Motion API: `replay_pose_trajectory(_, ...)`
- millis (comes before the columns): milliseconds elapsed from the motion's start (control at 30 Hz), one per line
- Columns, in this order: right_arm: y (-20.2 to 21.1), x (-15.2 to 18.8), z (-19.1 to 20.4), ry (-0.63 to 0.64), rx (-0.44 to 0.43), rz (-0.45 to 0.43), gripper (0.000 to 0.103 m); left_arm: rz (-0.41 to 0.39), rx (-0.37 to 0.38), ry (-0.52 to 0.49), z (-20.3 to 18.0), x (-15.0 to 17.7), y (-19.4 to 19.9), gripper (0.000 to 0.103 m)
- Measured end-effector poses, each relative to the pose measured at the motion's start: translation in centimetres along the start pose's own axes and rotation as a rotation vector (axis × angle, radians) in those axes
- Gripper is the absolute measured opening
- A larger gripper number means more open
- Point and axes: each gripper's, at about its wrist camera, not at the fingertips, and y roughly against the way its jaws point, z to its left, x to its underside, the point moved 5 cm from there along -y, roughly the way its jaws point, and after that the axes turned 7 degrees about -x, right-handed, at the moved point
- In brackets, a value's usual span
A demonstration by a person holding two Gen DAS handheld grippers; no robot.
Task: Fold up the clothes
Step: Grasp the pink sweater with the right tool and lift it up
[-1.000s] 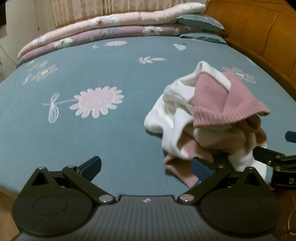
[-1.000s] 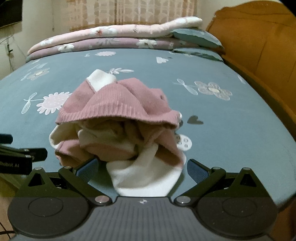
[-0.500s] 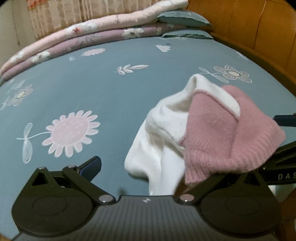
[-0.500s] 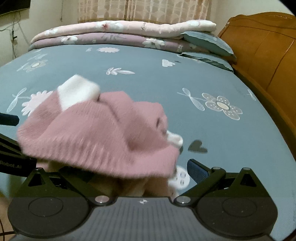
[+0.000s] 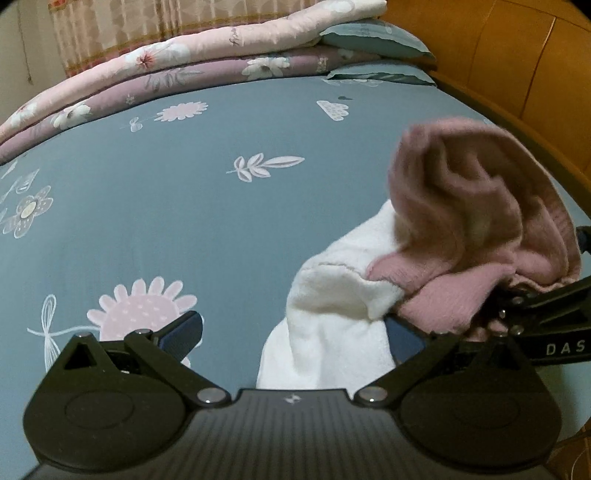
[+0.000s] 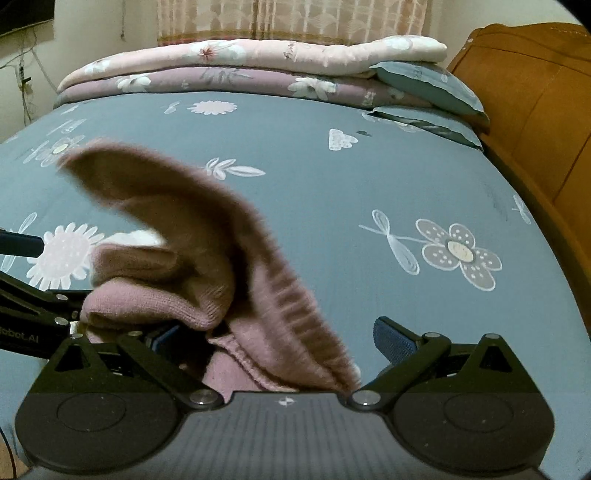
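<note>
A pink and white knitted sweater (image 5: 461, 236) lies bunched on the blue flowered bedsheet (image 5: 184, 221) and is blurred with motion. In the left wrist view its white part (image 5: 332, 314) drapes between the open fingers of my left gripper (image 5: 295, 336), over the right finger. My right gripper's black arm (image 5: 546, 317) sits at the far right under the pink cloth. In the right wrist view the pink sweater (image 6: 207, 266) rises over the left finger and middle of my right gripper (image 6: 280, 339), whose jaws stand wide apart. My left gripper (image 6: 22, 314) shows at the left edge.
Folded pink and mauve quilts (image 5: 184, 62) and blue pillows (image 6: 428, 88) are stacked at the far end of the bed. A wooden headboard (image 6: 535, 110) runs along the right side. Curtains (image 6: 295, 18) hang behind.
Both grippers have pushed forward under the sweater and lifted it. The pile has risen and its pink flap has flipped up and over. Both pairs of jaws have stayed wide.
</note>
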Motion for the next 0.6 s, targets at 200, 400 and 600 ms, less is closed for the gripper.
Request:
replay_pose_trajectory(200, -0.4, -1.3, -0.5, -0.006, 0.011, 0.011, 0.103, 0.005, 0.005, -0.012, -0.2, -1.3, -0.3, 0.102)
replay_pose_trajectory(400, -0.6, -2.0, -0.9, -0.023, 0.028, 0.023, 0.103, 0.008, 0.007, -0.021, -0.3, -2.3, -0.2, 0.102)
replay_pose_trajectory(600, -0.3, -2.5, -1.0, -0.027, 0.038, 0.022, 0.103, 0.009, 0.009, -0.018, -0.3, -2.8, 0.2, 0.102)
